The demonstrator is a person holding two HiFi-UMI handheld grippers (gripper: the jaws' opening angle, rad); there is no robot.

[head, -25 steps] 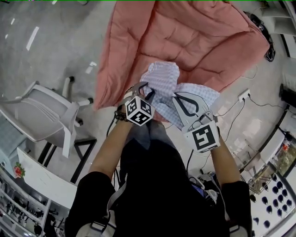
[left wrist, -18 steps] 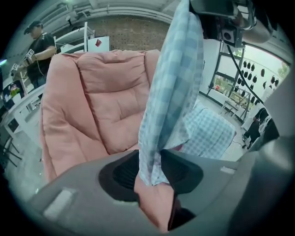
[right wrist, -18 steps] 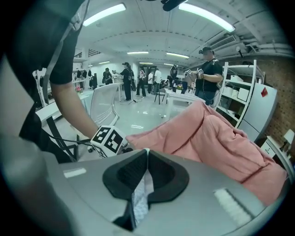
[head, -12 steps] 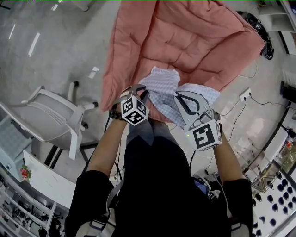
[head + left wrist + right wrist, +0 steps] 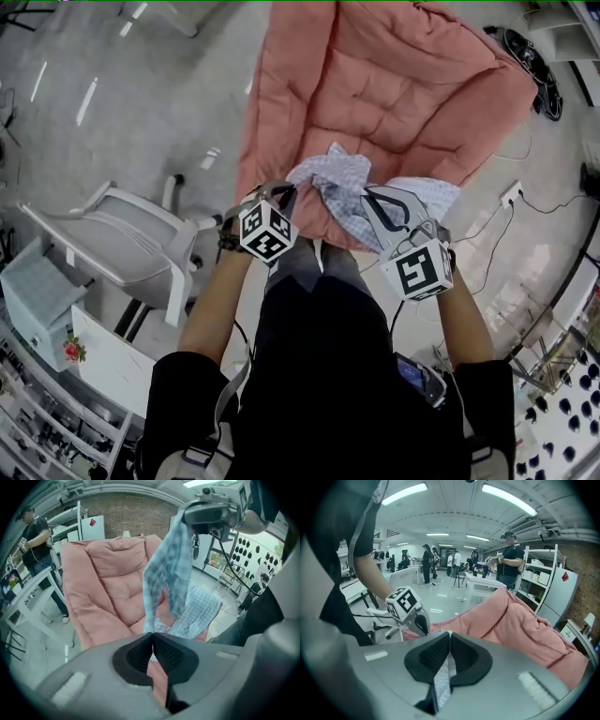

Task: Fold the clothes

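Observation:
A light blue checked garment (image 5: 345, 184) hangs between my two grippers above a pink quilt (image 5: 375, 84). My left gripper (image 5: 284, 190) has just been closing and now stands shut on the garment's left edge. In the left gripper view the cloth (image 5: 168, 569) runs down into the shut jaw tips (image 5: 152, 634) from my right gripper (image 5: 191, 520) at the top. My right gripper (image 5: 369, 197) is shut on the other edge. A strip of the checked garment (image 5: 442, 684) shows between its pads (image 5: 449, 633). The left gripper (image 5: 423, 627) lies just beyond.
A white chair (image 5: 131, 248) stands on the floor at my left. Cables and a power strip (image 5: 514, 194) lie at the right. The quilt (image 5: 108, 583) lies past the garment. A person (image 5: 33, 531) stands by a white table at the left, others (image 5: 511, 555) further off.
The left jaws, open a second ago beside the garment, have shut on its edge. The left gripper has drawn up and to the left, pulling the cloth taut. The right gripper has barely shifted.

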